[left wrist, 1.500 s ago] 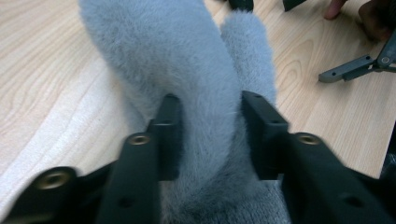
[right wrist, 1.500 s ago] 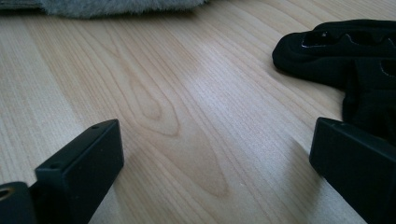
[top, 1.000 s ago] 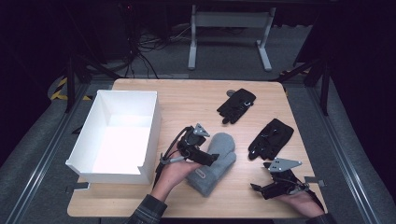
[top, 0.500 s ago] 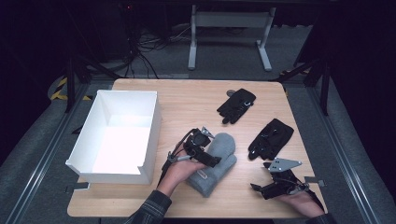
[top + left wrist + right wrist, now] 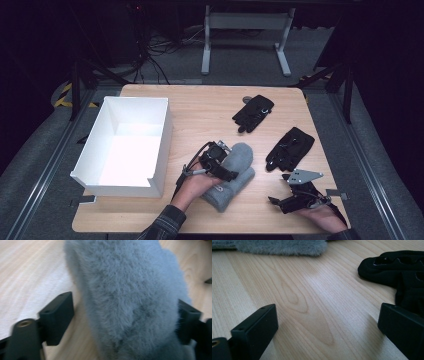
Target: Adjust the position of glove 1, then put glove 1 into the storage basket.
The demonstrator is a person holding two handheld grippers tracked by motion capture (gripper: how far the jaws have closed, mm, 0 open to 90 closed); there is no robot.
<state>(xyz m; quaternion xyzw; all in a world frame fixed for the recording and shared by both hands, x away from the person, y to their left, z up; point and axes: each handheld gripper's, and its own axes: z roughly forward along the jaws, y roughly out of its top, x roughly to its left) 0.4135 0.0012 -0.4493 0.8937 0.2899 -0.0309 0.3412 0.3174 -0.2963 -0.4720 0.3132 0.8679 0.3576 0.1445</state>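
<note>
At the left of the bench [image 5: 200, 107] stands a white box [image 5: 125, 145], open at the top and bearing no writing that can be read. Just right of it lies the grey fleece mitten [image 5: 232, 175], near the front edge. The left tongs [image 5: 227, 162] sit over it; in the left gripper view the fleece [image 5: 130, 302] lies between the jaws, which have just been closing, with a gap still showing at one jaw. A small tag on the mitten is too small to read. Farther right lie two black gloves [image 5: 253, 112] [image 5: 291, 148], apart. The right tongs [image 5: 275, 200] rest wide open on bare wood.
</note>
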